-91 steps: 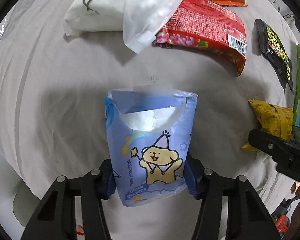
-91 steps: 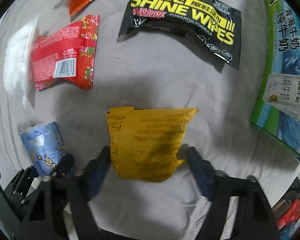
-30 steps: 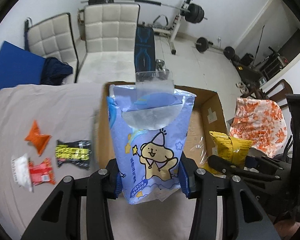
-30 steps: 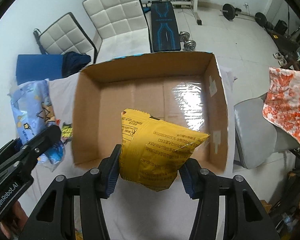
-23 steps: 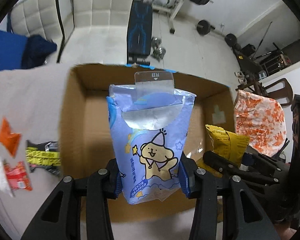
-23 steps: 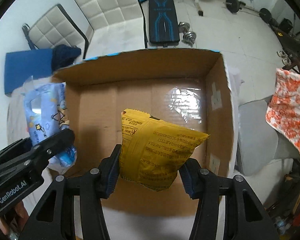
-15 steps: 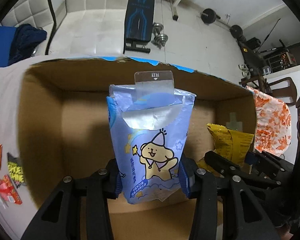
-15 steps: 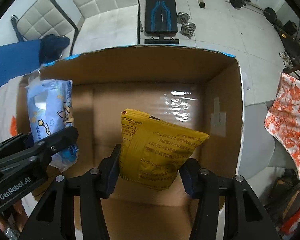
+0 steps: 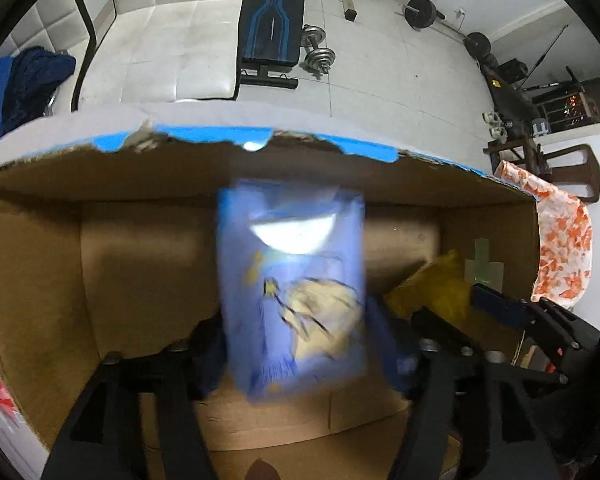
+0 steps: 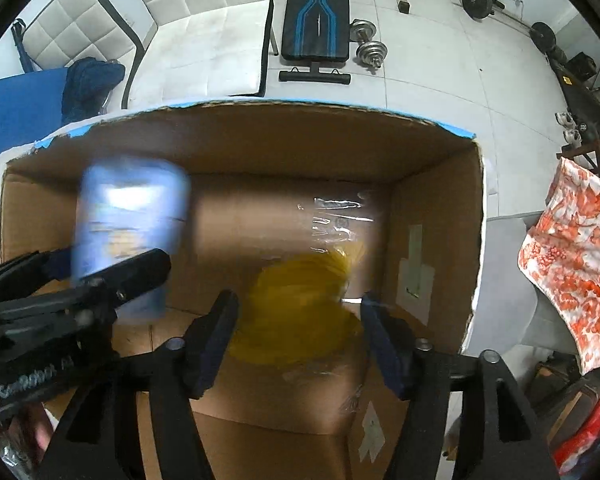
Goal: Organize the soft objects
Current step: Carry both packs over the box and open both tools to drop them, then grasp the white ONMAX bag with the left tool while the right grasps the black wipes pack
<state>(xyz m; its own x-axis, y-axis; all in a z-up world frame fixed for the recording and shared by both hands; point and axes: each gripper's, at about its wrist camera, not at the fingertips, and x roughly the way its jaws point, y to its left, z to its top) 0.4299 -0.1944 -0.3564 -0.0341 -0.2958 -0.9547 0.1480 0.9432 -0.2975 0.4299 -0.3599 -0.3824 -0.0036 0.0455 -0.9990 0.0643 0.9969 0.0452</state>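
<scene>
Left wrist view looks down into a large open brown cardboard box [image 9: 52, 264] with a torn blue-taped rim, and the left gripper [image 9: 296, 344] hangs over its inside with jaws that have just been opening. Between them sits the blue plastic tissue pack with a cartoon bear print [image 9: 294, 292], blurred, with gaps at both sides, so the pads no longer press on it. Toward the box's right wall the yellow crinkled snack bag [image 9: 440, 292] shows, just beyond the black fingers of the other tool. In the right wrist view the right gripper [image 10: 300, 332] also points into the box, its jaws spread and just been opening. The yellow bag [image 10: 300, 312] is smeared by motion between the dark blue pads [image 10: 216, 340], seemingly clear of both. The blue pack [image 10: 128, 220] lies near the box's left wall, over the floor. Behind the box's far wall stand white quilted chairs [image 10: 204, 28] and a black weight bench [image 10: 316, 16].
</scene>
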